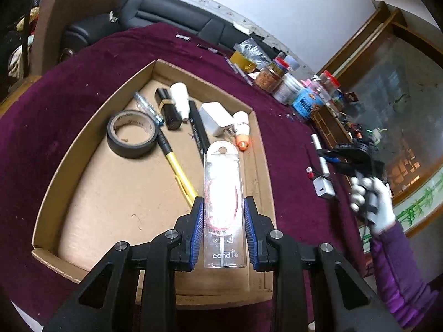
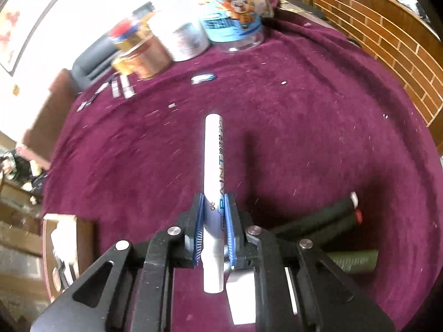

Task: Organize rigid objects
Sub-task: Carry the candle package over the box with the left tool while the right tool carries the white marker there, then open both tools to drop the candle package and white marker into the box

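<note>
While clamped lengthwise, paint marker (image 2: 213, 182) apparently points away from right gripper (image 2: 214, 210).

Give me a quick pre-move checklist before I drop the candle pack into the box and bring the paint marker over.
1. Left gripper holding candle pack: ok, fingers on both sides.
2. Pack over the cardboard box: ok.
3. Free floor in the box below: ok, bare cardboard near the tape roll; yellow pen lies close.
4. Right gripper shut on paint marker: ok.
5. Marker lifted off the cloth: cannot tell.
</note>
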Demonstrator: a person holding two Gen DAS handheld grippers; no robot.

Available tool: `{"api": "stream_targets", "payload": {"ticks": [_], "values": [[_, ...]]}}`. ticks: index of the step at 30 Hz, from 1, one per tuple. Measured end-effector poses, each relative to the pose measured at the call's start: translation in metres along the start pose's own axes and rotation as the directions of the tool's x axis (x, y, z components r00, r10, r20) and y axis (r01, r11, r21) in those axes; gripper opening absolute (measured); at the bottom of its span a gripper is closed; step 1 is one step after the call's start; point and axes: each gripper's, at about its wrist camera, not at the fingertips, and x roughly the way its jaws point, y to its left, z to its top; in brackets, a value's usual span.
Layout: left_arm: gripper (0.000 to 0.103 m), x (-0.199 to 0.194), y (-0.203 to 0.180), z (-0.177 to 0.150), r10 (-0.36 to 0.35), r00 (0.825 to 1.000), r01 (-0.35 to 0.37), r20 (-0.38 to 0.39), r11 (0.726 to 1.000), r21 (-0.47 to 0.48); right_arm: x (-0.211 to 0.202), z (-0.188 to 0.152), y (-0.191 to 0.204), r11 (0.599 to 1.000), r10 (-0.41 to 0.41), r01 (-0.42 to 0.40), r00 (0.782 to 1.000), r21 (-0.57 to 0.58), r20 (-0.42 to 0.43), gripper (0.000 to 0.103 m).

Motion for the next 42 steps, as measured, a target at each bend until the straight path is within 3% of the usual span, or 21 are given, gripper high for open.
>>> {"api": "stream_targets", "payload": {"ticks": [4,11,17,22,24,28,31,33,34,38,42], "values": [[0.024,0.008,0.002,0.001,0.024,0.999,-0.025,-0.023,0.999,-0.025,-0.021,-0.020,0.017,0.994,0.104,-0.105,0.995,-0.045,-0.008,0.012],[0.024,0.002,0.010,0.006,0.106,0.994,-0.106,-0.005,0.993,-0.050,-0.054,-0.057,0.070,0.946,0.275,-0.281,0.960,-0.161,-0.054,0.012],[0.024,0.016,0.032,0.013,0.186,0.981,-0.191,-0.051,0.976,-0.102,-0.055,-0.092,0.121,0.898,0.342,-0.371,0.927,-0.237,-0.154,0.012],[0.028,0.018,0.044,0.014,0.198,0.978,-0.205,-0.058,0.969,-0.140,-0.032,-0.126,0.164,0.868,0.342,-0.407,0.905,-0.285,-0.253,0.012],[0.038,0.013,0.045,0.015,0.188,0.981,-0.194,-0.049,0.971,-0.142,-0.020,-0.138,0.179,0.860,0.331,-0.414,0.898,-0.298,-0.291,0.012],[0.047,-0.007,0.045,0.013,0.164,0.986,-0.163,-0.005,0.976,-0.147,0.005,-0.157,0.206,0.845,0.293,-0.413,0.889,-0.341,-0.351,0.012],[0.050,-0.026,0.048,0.012,0.152,0.988,-0.145,0.034,0.977,-0.157,0.020,-0.171,0.227,0.830,0.246,-0.394,0.894,-0.395,-0.374,0.013],[0.064,-0.037,0.052,0.010,0.159,0.986,-0.147,0.054,0.973,-0.176,0.026,-0.176,0.237,0.822,0.224,-0.384,0.897,-0.419,-0.382,0.013],[0.066,-0.041,0.055,0.010,0.158,0.985,-0.144,0.064,0.971,-0.189,0.030,-0.179,0.242,0.819,0.214,-0.379,0.898,-0.430,-0.384,0.013],[0.066,-0.047,0.059,0.010,0.141,0.988,-0.124,0.069,0.971,-0.203,0.043,-0.186,0.257,0.806,0.161,-0.338,0.915,-0.486,-0.371,0.013],[0.066,-0.046,0.059,0.011,0.122,0.990,-0.107,0.066,0.974,-0.201,0.045,-0.183,0.255,0.824,0.145,-0.302,0.930,-0.478,-0.338,0.013]]}}
